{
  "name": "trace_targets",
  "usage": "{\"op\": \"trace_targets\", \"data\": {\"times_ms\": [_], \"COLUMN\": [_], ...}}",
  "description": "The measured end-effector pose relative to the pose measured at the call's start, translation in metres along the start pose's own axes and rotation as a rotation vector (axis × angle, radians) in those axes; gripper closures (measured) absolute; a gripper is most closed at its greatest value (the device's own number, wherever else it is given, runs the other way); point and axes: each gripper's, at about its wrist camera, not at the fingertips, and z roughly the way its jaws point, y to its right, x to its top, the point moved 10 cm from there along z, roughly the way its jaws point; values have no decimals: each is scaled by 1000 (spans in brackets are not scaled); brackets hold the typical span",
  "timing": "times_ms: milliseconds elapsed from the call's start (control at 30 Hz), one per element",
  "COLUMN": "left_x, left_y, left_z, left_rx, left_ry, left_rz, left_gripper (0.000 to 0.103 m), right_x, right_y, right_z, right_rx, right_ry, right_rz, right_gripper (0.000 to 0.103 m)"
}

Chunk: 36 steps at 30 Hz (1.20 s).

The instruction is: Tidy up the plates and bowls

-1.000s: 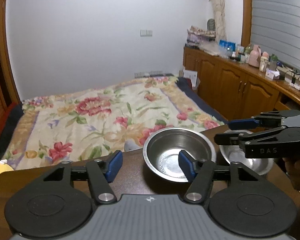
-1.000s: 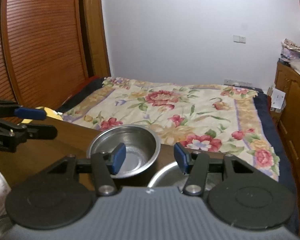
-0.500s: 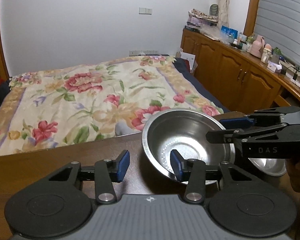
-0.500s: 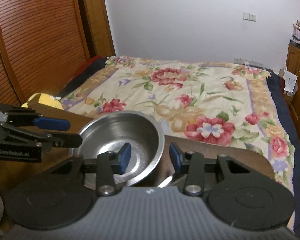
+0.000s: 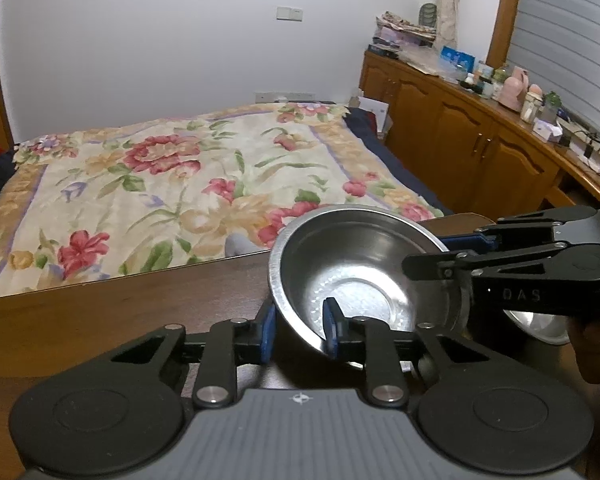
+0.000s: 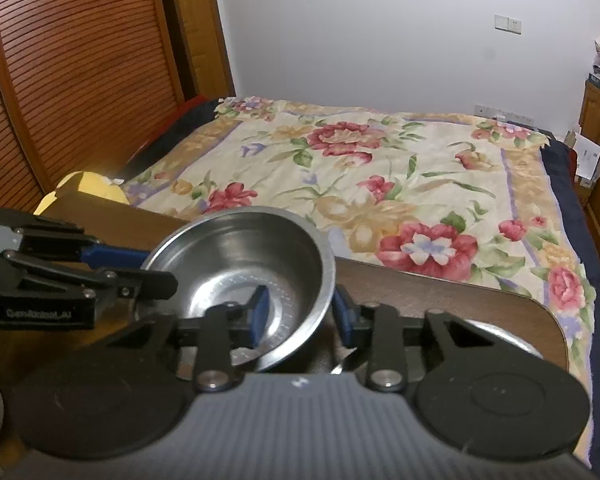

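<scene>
Left wrist view: left gripper (image 5: 298, 330) just closed across near wall of steel bowl (image 5: 356, 276), pads straddling rim, bowl tilted on wooden table (image 5: 120, 312). Right wrist view: right gripper (image 6: 302, 314) likewise just closed on opposite wall of same bowl. Two-sided grip judged secured; lift judged ready. Second steel bowl (image 5: 540, 326) just beside on right, part hidden behind right gripper; collision risk. Floral bedspread (image 5: 172, 184) beyond table edge.
</scene>
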Motion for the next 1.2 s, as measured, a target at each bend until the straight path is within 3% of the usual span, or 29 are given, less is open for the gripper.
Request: {"op": "trace_targets", "data": {"times_ms": [67,267,600,1200], "left_x": [1,6,13,-2], "left_y": [-3,0,12,40], "left_z": [-3,-20,-48,-114], "left_rx": [-3,-1,-18,-57], "left_ry": [1,22,65,130], "left_rz": [-7,-1,11,56], "left_gripper": [81,86,86,88], "right_x": [0,0,8,3], "right_y": [1,-1,-3,-19], "right_z": [0,-5,-32,-94], "right_rx": [-4,-4,-18,-56], "right_ry": [-1,6,48,107], "right_rz": [7,22,45,35], "right_gripper": [82,87,88,90]}}
